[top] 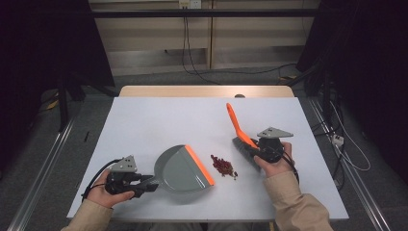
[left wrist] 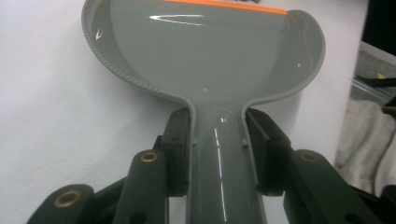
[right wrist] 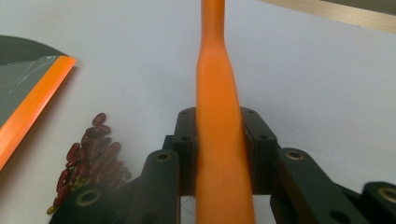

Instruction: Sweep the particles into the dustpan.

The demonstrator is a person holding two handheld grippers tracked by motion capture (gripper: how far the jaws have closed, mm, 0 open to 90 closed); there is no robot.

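My left tongs [top: 144, 183] clamp the grey dustpan [top: 180, 169] by its handle, pan flat on the counter [top: 159, 115] | my right tongs [top: 253, 151] grip the orange brush [top: 239, 129] handle, bristles down | red beans [top: 222, 166] heaped between pan's orange lip and brush
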